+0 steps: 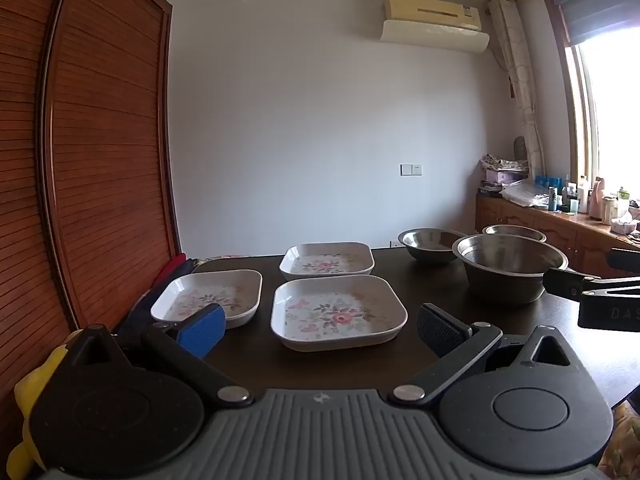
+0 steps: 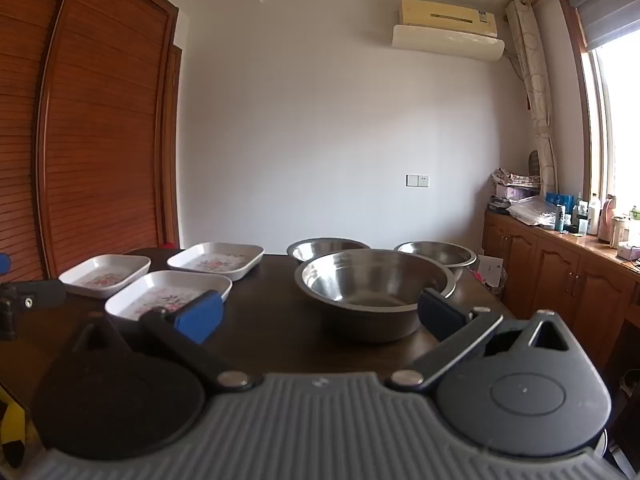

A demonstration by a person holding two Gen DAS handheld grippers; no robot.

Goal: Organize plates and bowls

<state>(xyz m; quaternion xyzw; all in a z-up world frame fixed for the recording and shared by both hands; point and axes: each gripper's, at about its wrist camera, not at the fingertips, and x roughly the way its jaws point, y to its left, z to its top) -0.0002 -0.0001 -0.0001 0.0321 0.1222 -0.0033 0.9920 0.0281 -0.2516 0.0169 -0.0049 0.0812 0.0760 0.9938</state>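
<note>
Three square white plates with flower prints lie on the dark table (image 1: pixel 256 360): a near one (image 1: pixel 338 312), a left one (image 1: pixel 208 298) and a far one (image 1: pixel 327 264). Three steel bowls stand to the right: a big near bowl (image 2: pixel 374 290), a far left bowl (image 2: pixel 328 250) and a far right bowl (image 2: pixel 436 256). My left gripper (image 1: pixel 320 326) is open, level with the near plate's front edge, touching nothing. My right gripper (image 2: pixel 320 314) is open just before the big bowl, holding nothing. The right gripper's fingers (image 1: pixel 576 284) show at the edge of the left wrist view.
A slatted wooden wardrobe (image 1: pixel 92 160) stands along the left of the table. A wooden cabinet (image 2: pixel 560 276) crowded with bottles runs under the window at right. Red and dark cloth (image 1: pixel 168 276) lies at the table's left edge. Something yellow (image 1: pixel 32 396) sits low at left.
</note>
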